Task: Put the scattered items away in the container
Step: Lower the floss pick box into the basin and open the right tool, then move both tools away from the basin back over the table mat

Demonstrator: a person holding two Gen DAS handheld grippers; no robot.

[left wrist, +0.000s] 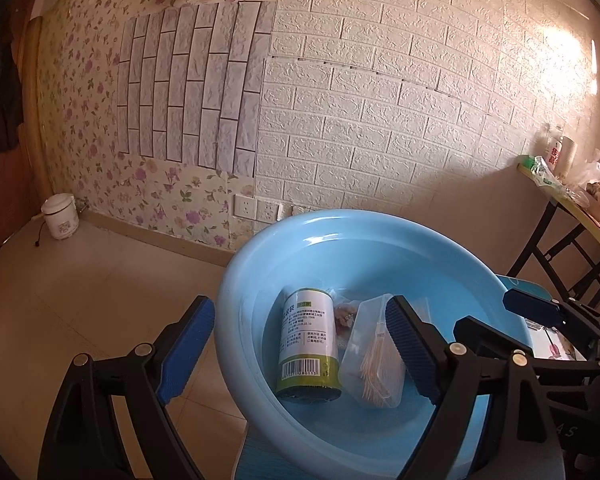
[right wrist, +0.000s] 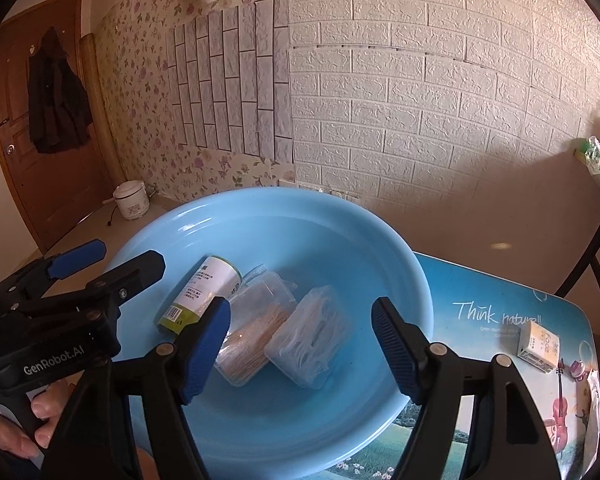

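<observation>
The big blue bowl sits on the surface, and its left side hangs out past the edge, over the floor. That is the first thing that could go wrong. If you bump the rim or press down on it with your tongs, the bowl could tip and spill everything.

Inside the bowl, at about 9 o'clock from the middle, lies the can on its side. It can roll if you knock it. Just right of it is the box of sticks, touching it. Next is the clear box of floss picks, near the middle. These boxes are light and could slide or pop open if something drops on them.

One small box is not in the bowl yet. It sits on the surface at 3 o'clock from the bowl, near the right edge. I think this one is next. If you push it and do not pinch it, it could slip off that edge.

Your right tongs are wide and hold nothing. They hang over the bowl, pointing forward and down. The small box is off to their right, well apart.

Your left tongs are wide too, with nothing in them. They hang over the bowl's left rim, one finger outside the bowl and one over it. The two tongs are close together, so mind they do not bump.
</observation>
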